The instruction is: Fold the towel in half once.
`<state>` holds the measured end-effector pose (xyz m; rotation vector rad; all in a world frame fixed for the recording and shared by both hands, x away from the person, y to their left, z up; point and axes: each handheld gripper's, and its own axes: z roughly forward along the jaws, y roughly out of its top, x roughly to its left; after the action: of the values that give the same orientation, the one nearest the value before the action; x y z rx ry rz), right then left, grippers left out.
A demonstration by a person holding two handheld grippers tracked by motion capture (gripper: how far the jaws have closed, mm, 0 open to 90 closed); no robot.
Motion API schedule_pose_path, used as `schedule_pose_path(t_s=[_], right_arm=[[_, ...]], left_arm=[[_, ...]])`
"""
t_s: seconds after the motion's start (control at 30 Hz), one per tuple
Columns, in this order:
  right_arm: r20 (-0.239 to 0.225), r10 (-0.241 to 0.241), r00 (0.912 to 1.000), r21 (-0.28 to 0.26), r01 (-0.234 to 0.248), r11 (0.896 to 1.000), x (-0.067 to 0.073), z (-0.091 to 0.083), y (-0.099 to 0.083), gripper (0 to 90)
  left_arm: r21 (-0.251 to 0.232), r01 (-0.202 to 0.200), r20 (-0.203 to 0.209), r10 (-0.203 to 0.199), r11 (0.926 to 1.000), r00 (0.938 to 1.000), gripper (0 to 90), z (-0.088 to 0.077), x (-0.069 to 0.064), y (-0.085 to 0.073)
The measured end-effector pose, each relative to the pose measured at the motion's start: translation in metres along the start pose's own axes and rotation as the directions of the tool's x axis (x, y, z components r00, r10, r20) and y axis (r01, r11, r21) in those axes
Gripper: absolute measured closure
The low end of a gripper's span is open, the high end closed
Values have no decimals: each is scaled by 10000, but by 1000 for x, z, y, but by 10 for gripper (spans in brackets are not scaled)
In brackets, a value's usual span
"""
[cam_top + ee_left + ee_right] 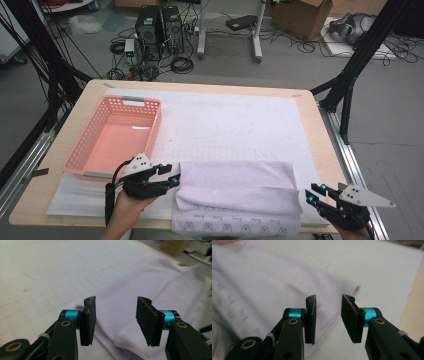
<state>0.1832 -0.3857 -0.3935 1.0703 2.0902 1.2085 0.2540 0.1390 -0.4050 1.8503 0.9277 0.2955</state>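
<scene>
While the folded lilac cloth [237,192] lies on the white mat [235,120] at the near edge of the tabletop [310,105], the left hand-held gripper [172,175] sits just beside its left end, jaws apart and gripping nothing. In the left gripper view the cloth's folded edge [130,337] shows between and beyond the spread pads. The right hand-held gripper [314,194] waits just off the cloth's right end, likewise released. A pink basket [117,135] stands on the left, apart from the cloth.
</scene>
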Motion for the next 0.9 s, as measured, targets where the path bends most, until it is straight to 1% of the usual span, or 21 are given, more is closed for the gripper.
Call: schedule_pose_path(t_s=[0.03, 0.1, 0.17, 0.2, 0.23, 0.27, 0.3, 0.33, 0.37, 0.4, 0.43, 0.5, 0.53, 0.57, 0.63, 0.67, 0.7, 0.73, 0.77, 0.83, 0.9], right_arm=[[138, 96, 9999, -51, -95, 9999, -2, 4, 5, 647], [350, 226, 9991, -73, -223, 9997, -6, 16, 14, 648], [506, 367, 9980, 164, -376, 9992, -10, 31, 19, 648], [565, 478, 9973, 336, -498, 9982, -11, 39, 20, 648], [643, 489, 9967, 484, -521, 9975, -13, 47, 20, 648], [684, 563, 9961, 631, -606, 9962, -14, 53, 18, 648], [642, 658, 9958, 742, -706, 9947, -15, 58, 16, 648], [630, 708, 9955, 887, -762, 9931, -15, 63, 13, 652], [636, 686, 9956, 960, -745, 9926, -15, 65, 12, 654], [664, 680, 9955, 1011, -745, 9921, -16, 66, 11, 654], [671, 747, 9949, 1043, -815, 9912, -16, 65, 10, 653], [646, 828, 9945, 1002, -890, 9910, -16, 63, 9, 653], [652, 848, 9943, 936, -907, 9915, -16, 62, 9, 654], [669, 850, 9941, 931, -910, 9915, -16, 62, 9, 654], [754, 887, 9932, 940, -956, 9910, -17, 62, 8, 657], [854, 862, 9926, 949, -942, 9910, -17, 63, 8, 658], [945, 858, 9918, 956, -948, 9909, -18, 63, 8, 658], [1032, 918, 9904, 981, -1019, 9899, -19, 63, 7, 658], [1140, 952, 9889, 1002, -1068, 9892, -20, 63, 6, 657], [1165, 1166, 9863, 1040, -1289, 9862, -22, 63, 4, 654], [1019, 1392, 9850, 1093, -1502, 9826, -24, 65, 1, 649]], left_arm=[[273, 58, -52, -57, 9996, 10000, 529, 7, 1, 0], [955, 84, -189, -66, 9954, 9998, 549, 24, 0, -4], [1506, 182, -240, -148, 9884, 9996, 564, 37, -1, -9], [1647, 239, -277, -196, 9861, 9994, 564, 42, -2, -11], [1842, 144, -462, -60, 9828, 9989, 564, 46, -2, -12], [1872, 159, -794, -10, 9822, 9968, 561, 49, -2, -13], [1890, 64, -933, 115, 9820, 9956, 567, 52, -2, -13], [1825, -69, -1002, 256, 9832, 9946, 647, 53, -2, -12], [1741, -307, -1096, 504, 9842, 9927, 754, 54, -2, -12], [1698, -364, -1098, 556, 9848, 9924, 835, 54, -1, -10], [1612, -310, -1127, 496, 9864, 9924, 863, 54, 0, -9], [1492, -159, -1410, 372, 9887, 9893, 877, 52, 3, -7], [1308, -14, -1616, 227, 9914, 9866, 878, 51, 5, -6], [1247, 115, -1761, 107, 9921, 9843, 879, 50, 8, -4], [1192, 249, -1909, -17, 9926, 9816, 878, 51, 10, -3], [1309, 62, -2059, 211, 9914, 9783, 878, 53, 9, -4], [1446, -217, -2303, 550, 9893, 9716, 876, 56, 6, -7], [1477, -356, -2480, 719, 9884, 9661, 875, 57, 5, -9], [1434, -288, -2551, 650, 9892, 9647, 873, 58, 5, -10], [1317, -342, -2646, 684, 9907, 9619, 873, 60, 7, -9], [1285, -352, -2717, 693, 9911, 9599, 873, 63, 9, -9]])
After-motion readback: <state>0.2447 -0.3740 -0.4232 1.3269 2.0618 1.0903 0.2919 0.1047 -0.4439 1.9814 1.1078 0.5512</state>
